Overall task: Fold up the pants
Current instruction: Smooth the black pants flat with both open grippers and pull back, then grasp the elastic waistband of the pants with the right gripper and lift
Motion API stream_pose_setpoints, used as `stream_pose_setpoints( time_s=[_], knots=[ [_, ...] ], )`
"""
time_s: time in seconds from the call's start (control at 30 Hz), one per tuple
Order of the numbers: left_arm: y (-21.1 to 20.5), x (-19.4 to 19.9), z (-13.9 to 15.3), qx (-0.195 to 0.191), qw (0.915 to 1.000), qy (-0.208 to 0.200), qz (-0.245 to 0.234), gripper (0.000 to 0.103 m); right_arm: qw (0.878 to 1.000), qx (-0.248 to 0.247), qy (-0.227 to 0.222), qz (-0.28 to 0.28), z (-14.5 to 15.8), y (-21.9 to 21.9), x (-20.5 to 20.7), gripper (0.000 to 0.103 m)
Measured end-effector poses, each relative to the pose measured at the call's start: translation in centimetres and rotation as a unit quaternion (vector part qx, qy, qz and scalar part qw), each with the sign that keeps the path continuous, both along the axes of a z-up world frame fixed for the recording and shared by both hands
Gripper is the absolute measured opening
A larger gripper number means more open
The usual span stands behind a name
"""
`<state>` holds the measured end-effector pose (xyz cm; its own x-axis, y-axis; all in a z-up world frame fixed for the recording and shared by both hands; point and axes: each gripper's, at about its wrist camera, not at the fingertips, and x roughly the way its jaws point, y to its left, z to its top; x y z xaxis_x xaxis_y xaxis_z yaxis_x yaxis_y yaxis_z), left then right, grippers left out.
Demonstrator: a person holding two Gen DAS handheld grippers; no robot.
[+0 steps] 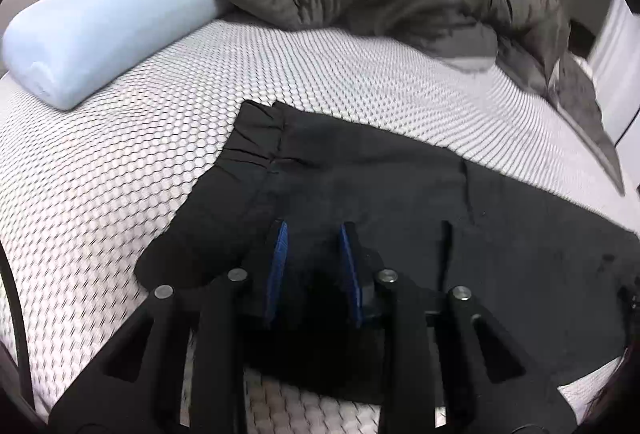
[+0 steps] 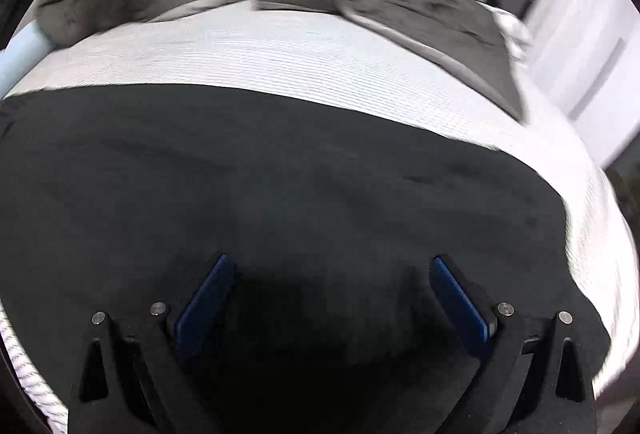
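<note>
Black fabric pants (image 1: 360, 194) flat on honeycomb-patterned white mattress (image 1: 120, 174), left claw (image 1: 312, 234) narrowly parted, right claw (image 2: 328, 266) wide open — risking single-layer pinch, lopsided fold.

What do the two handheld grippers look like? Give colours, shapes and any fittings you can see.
Both the left gripper and the right gripper are matte black, with angular link arms that have triangular cut-outs and silver round pins. Their fingers carry ribbed blue pads. No cables or markings show.
</note>
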<state>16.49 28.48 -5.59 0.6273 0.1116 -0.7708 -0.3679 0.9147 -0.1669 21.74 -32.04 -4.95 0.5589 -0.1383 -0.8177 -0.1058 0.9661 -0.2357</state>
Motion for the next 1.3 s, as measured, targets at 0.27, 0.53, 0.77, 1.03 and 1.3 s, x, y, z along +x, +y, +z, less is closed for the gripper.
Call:
stream_pose_setpoints(
  time_s=[0.27, 0.53, 0.77, 1.03, 1.3],
  knots=[
    [-13.2, -2.1, 3.3, 0.011, 0.9877, -0.071, -0.139, 0.083, 0.995, 0.052, -0.015, 0.083, 1.6, 2.4, -5.5, 0.1],
    [-26.0, -0.1, 0.1, -0.017, 0.9542, -0.015, -0.298, 0.084, 0.998, -0.013, -0.005, 0.06, 1.2, -2.0, -7.5, 0.1],
    [-27.5, -0.1, -2.7, 0.03, 0.9565, 0.009, -0.29, 0.094, 0.991, 0.004, -0.017, -0.136, 0.7, -14.1, -8.0, 0.1],
    [-26.1, 0.3, -1.2, 0.017, 0.9669, -0.022, -0.254, 0.094, 0.947, 0.229, -0.087, -0.206, 4.3, -21.0, -12.8, 0.1],
    [-24.8, -1.2, 2.3, -0.014, 0.9691, -0.128, -0.211, 0.099, 0.878, 0.422, -0.06, -0.217, 1.2, -26.6, -14.5, 0.096]
  ],
)
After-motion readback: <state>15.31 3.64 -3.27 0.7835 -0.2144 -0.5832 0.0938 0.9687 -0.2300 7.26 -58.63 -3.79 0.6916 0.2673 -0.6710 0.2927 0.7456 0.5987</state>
